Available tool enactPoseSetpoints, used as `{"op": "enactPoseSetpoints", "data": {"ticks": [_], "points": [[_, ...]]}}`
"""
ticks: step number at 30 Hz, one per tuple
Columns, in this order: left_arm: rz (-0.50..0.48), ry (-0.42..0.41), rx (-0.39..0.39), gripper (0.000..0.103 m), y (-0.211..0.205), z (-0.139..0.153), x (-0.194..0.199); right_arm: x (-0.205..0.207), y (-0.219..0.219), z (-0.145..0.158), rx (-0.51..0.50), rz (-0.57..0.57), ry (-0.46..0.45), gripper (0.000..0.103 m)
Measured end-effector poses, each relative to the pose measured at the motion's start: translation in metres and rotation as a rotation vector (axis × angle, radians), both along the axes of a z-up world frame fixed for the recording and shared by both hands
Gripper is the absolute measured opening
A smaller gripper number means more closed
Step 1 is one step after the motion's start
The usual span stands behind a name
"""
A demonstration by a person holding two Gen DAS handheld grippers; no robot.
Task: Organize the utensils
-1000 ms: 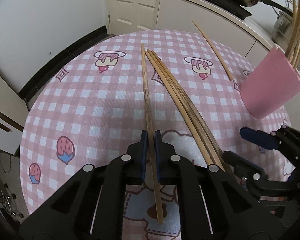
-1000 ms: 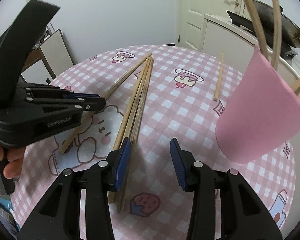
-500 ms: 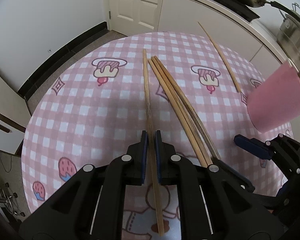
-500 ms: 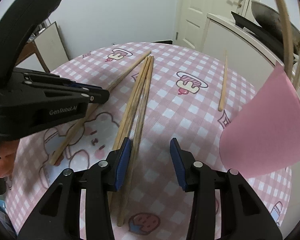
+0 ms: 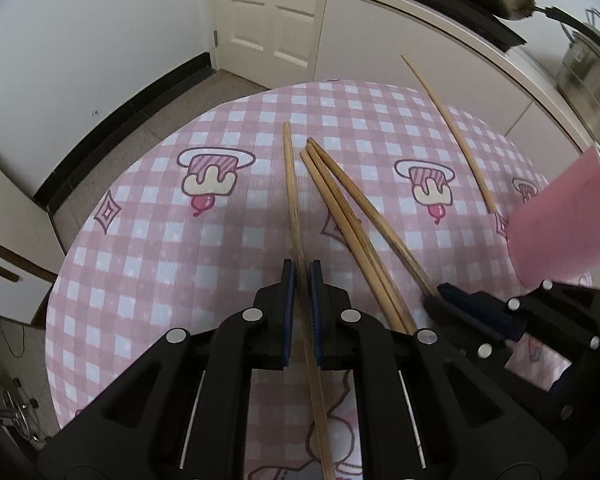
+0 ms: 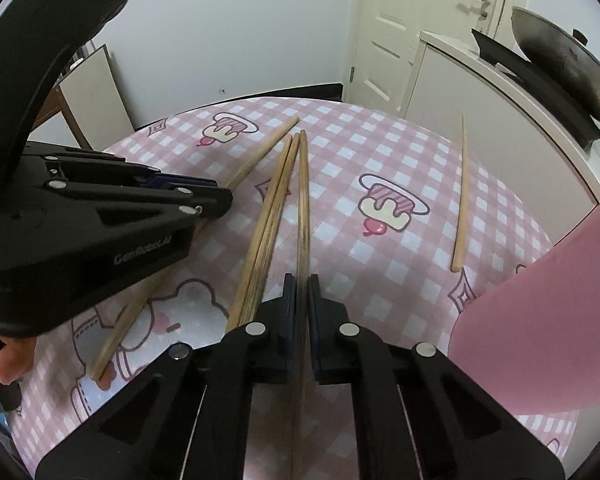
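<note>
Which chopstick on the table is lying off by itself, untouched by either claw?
The thin pale chopstick nearest the pink cup. It lies alone; the others sit clustered mid-table, two of them clamped.

Our right hand-held gripper (image 6: 302, 280) just closed, pinching one chopstick (image 6: 303, 204), two more chopsticks (image 6: 270, 208) beside it, our left hand-held gripper (image 6: 220, 200) gripping another, pink cup (image 6: 540, 328) on the checked desk (image 6: 380, 152)

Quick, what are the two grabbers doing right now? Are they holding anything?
Left gripper: shut on a chopstick.
Right gripper: jaws just closed, shut on another chopstick.
</note>
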State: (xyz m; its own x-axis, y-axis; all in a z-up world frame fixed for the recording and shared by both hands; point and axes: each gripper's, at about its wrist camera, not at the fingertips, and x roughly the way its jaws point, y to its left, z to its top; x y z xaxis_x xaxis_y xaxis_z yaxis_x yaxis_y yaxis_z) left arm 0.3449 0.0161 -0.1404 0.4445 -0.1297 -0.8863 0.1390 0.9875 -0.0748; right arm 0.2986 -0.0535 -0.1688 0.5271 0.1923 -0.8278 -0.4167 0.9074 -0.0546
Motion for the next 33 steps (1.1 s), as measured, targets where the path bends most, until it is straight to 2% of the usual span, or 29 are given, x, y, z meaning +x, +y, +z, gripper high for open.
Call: {"op": "enactPoseSetpoints", "data": {"ticks": [5,11,18,21,24,26,27,28,32,33], "points": [[-0.029,0.001,0.016,0.007,0.002,0.001,-0.026,-0.018,-0.011,0.001,0.002,0.01,0.026,0.005],[-0.077,0.05,0.012,0.007,0.005,0.004,-0.054,-0.047,-0.027,0.005,-0.026,0.039,0.102,0.005],[-0.061,0.048,0.004,0.008,-0.001,0.006,-0.047,-0.036,-0.019,0.004,-0.028,0.014,0.088,0.006],[-0.056,0.049,0.011,0.008,-0.003,0.003,-0.035,-0.022,-0.014,0.005,-0.033,0.003,0.076,0.012],[-0.051,0.053,0.011,0.009,-0.004,0.003,-0.026,-0.011,-0.011,0.005,-0.032,-0.008,0.069,0.014],[-0.053,0.059,-0.004,0.023,-0.005,0.003,-0.019,-0.001,-0.007,0.004,-0.03,-0.013,0.066,0.014],[-0.058,0.06,-0.013,0.044,-0.007,0.003,-0.016,0.002,-0.006,0.004,-0.029,-0.016,0.064,0.013],[-0.055,0.057,-0.011,0.061,-0.007,0.004,-0.015,0.004,-0.005,0.004,-0.03,-0.017,0.062,0.013],[-0.049,0.043,0.021,0.06,-0.011,0.0,-0.007,0.009,-0.001,0.003,-0.04,-0.013,0.055,0.013],[-0.045,0.038,0.024,0.057,-0.011,0.0,-0.006,0.01,-0.001,0.003,-0.034,-0.012,0.056,0.012]]}}
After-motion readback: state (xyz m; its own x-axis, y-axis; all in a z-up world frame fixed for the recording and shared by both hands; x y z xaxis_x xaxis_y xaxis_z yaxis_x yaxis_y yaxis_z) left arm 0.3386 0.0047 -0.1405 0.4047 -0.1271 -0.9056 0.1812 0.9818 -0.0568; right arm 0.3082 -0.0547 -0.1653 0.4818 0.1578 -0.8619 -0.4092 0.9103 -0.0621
